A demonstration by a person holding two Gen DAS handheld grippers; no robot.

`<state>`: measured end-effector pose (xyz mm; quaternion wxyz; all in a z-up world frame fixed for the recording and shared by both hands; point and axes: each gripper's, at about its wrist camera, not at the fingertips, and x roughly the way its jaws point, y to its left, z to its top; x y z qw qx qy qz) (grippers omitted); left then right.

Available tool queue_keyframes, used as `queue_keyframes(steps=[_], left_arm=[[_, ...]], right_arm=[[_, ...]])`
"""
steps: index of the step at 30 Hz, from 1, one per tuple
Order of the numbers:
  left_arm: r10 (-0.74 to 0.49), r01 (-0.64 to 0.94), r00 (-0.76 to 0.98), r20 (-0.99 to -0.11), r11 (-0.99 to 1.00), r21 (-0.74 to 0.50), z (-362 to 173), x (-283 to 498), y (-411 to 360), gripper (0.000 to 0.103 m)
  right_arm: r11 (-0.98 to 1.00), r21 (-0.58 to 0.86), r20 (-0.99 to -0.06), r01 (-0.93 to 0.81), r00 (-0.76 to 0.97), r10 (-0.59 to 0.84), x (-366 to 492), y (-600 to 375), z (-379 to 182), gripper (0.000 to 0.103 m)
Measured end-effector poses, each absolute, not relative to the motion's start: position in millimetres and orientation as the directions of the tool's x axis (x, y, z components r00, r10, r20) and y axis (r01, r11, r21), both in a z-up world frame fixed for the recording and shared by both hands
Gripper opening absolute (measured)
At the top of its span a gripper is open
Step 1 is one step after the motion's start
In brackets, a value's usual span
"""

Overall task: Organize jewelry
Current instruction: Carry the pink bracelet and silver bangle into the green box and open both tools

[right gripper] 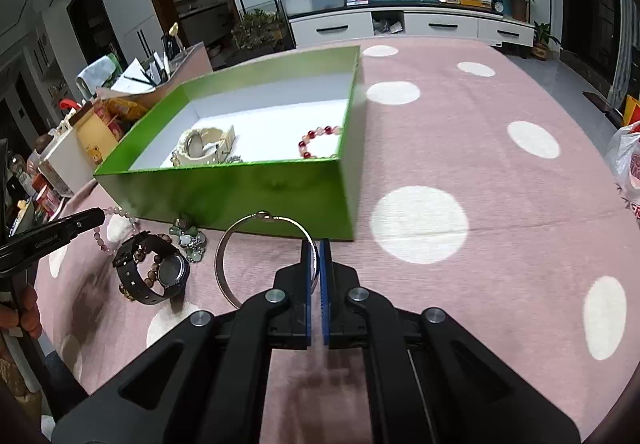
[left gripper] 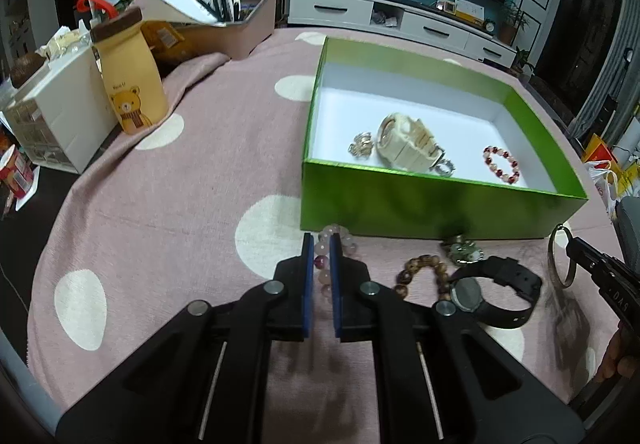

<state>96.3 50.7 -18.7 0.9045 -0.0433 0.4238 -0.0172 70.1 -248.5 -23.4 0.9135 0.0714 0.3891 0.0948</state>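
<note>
A left gripper (left gripper: 322, 244) clamps a pale pink bead bracelet (left gripper: 333, 244) just in front of an open green box (left gripper: 432, 204) on a pink polka-dot cloth (left gripper: 180, 204). Inside the box lie a cream watch (left gripper: 408, 142), small rings and a red-and-white bead bracelet (left gripper: 502, 164). Right of the near wall, a brown bead bracelet (left gripper: 424, 272) touches a black watch (left gripper: 494, 292); beyond, the right gripper (left gripper: 572, 246) pinches a metal bangle (left gripper: 558, 256).

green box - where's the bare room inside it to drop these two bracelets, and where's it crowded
Inside the green box, the white floor along the far wall is bare, as is the gap between the cream watch and the red bead bracelet. The near left is crowded: watch and small metal pieces bunch together there. The left gripper and right gripper each hold a bracelet.
</note>
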Motion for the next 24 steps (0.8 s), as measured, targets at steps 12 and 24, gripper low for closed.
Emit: queue_keyframes(steps=[12, 24], left_arm=[[-0.086, 0.02, 0.685, -0.723, 0.995, -0.099, 12.8, 86.7, 44.8, 0.007], [-0.118, 0.08, 0.722, -0.682, 0.993, -0.087, 47.5, 98.1, 31.3, 0.007]], right_arm=[[0.968, 0.227, -0.647, -0.11, 0.726, 0.235, 57.6, -264.0, 0.5, 0.003], [0.964, 0.223, -0.608, -0.142, 0.753, 0.251, 63.2, -260.6, 21.1, 0.003]])
